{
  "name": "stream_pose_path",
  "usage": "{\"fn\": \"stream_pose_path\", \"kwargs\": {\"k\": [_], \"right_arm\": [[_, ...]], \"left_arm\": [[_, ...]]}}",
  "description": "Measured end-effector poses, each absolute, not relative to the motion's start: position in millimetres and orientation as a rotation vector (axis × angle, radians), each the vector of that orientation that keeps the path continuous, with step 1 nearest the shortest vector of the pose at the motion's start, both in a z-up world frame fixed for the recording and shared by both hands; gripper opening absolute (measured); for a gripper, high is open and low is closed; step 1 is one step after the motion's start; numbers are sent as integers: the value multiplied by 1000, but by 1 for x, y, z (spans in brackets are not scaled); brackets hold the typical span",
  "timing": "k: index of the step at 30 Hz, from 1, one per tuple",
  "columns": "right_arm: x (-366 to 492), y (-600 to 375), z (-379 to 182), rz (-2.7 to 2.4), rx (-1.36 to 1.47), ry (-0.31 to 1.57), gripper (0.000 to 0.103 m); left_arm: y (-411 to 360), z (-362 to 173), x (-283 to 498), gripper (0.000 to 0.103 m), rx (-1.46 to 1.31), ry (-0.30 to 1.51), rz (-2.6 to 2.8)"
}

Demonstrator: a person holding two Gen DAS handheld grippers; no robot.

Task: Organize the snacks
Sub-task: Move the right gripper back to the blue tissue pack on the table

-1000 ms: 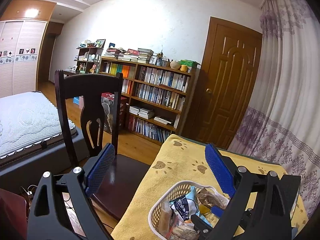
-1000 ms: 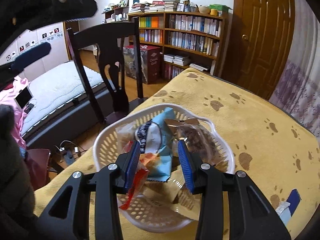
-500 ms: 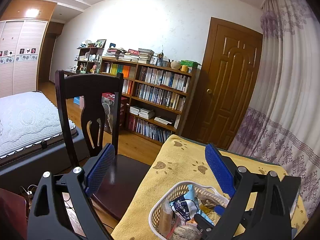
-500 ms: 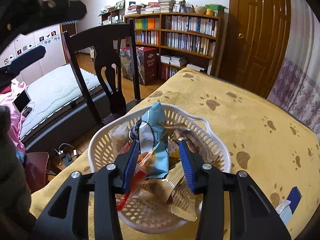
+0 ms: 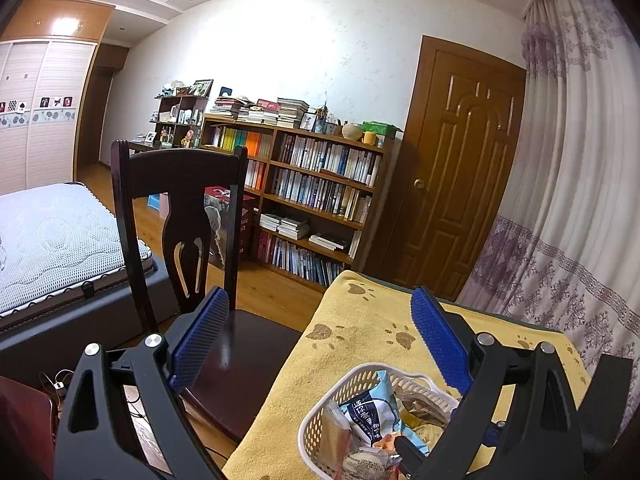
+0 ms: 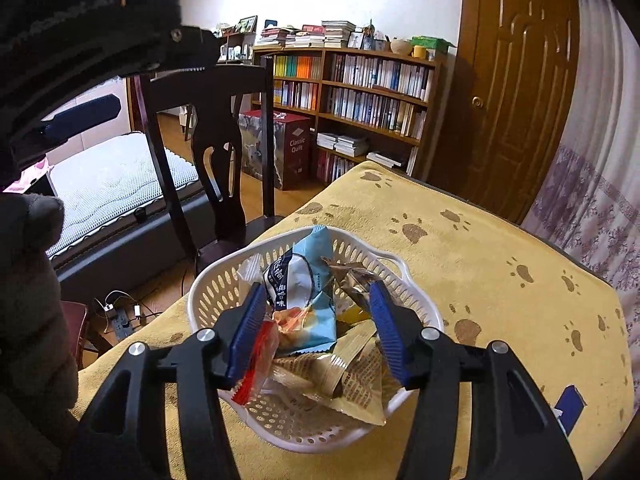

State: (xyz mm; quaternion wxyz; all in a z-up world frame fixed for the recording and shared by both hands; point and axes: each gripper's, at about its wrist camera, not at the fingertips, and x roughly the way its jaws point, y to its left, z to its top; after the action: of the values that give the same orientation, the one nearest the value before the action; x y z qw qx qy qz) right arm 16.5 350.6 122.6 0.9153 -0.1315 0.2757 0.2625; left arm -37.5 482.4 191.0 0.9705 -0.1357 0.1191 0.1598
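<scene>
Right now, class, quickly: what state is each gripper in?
Left gripper: open, holding nothing, raised above the table.
Right gripper: open, over the basket, its fingers either side of the blue packet, not closed on it.

A dark wooden chair (image 5: 180, 216) stands left of centre, a full bookshelf (image 5: 312, 196) mid-frame, a brown door (image 5: 460, 176) right, a mattress (image 5: 52, 236) far left.

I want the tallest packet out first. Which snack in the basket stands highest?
The light blue packet with dark print; it rises above the basket rim, while the gold ones lie low.
</scene>
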Motion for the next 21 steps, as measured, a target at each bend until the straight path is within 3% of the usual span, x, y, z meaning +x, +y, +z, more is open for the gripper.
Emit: {"fn": "stream_pose_path", "kwargs": {"k": [21], "right_arm": [[11, 305, 136, 541, -138, 581, 56]], "left_arm": [[475, 192, -39, 94, -261, 232, 319]]}}
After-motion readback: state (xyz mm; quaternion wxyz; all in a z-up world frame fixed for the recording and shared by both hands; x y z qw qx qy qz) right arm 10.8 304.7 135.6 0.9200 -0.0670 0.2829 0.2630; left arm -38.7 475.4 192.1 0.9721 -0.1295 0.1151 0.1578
